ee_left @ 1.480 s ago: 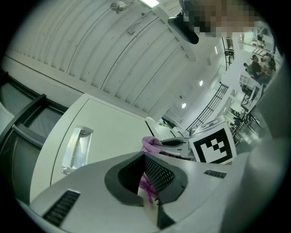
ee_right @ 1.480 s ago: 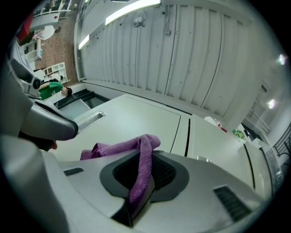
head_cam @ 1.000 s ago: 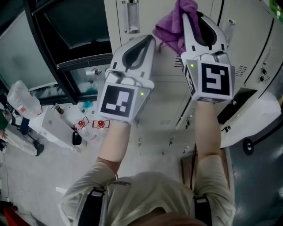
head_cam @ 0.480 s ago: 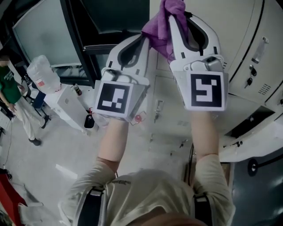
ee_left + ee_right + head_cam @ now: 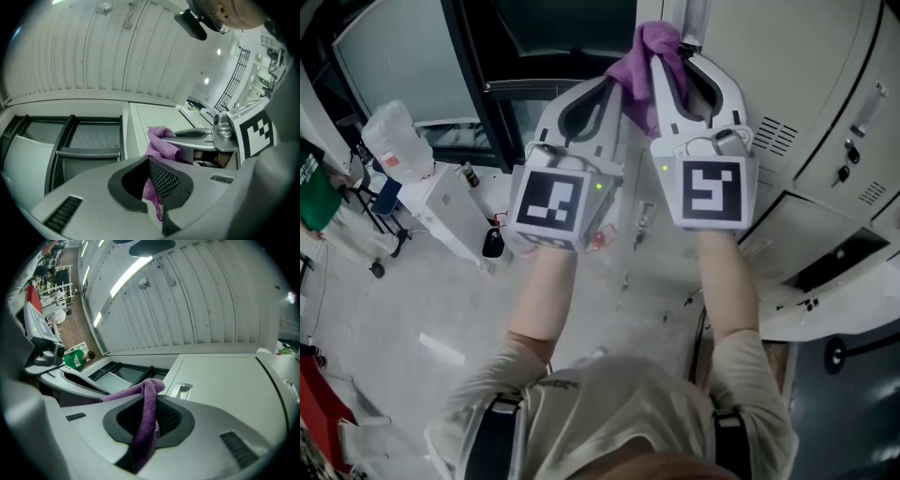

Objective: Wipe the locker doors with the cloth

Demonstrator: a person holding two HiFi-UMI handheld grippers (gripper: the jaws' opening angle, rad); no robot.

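A purple cloth (image 5: 649, 66) is bunched between both grippers, held up against the cream locker door (image 5: 787, 66). My right gripper (image 5: 675, 61) is shut on the cloth (image 5: 147, 416), which drapes down through its jaws. My left gripper (image 5: 605, 94) sits just to the left, and its jaws pinch a lower fold of the cloth (image 5: 161, 145). In the left gripper view the left gripper (image 5: 152, 164) points at the locker door (image 5: 154, 117). In the right gripper view the right gripper (image 5: 152, 397) faces the locker door (image 5: 225, 380) near a metal handle (image 5: 183, 389).
A dark-framed glass partition (image 5: 487, 56) borders the lockers on the left. Below it stand a water jug (image 5: 394, 141) and a white cabinet (image 5: 441, 202). A person in green (image 5: 314, 187) is at the far left. A lower locker door (image 5: 825, 272) hangs open at right.
Both grippers, still holding the cloth, have shifted left along the locker front toward the dark frame. The right gripper has come closer to the left one.
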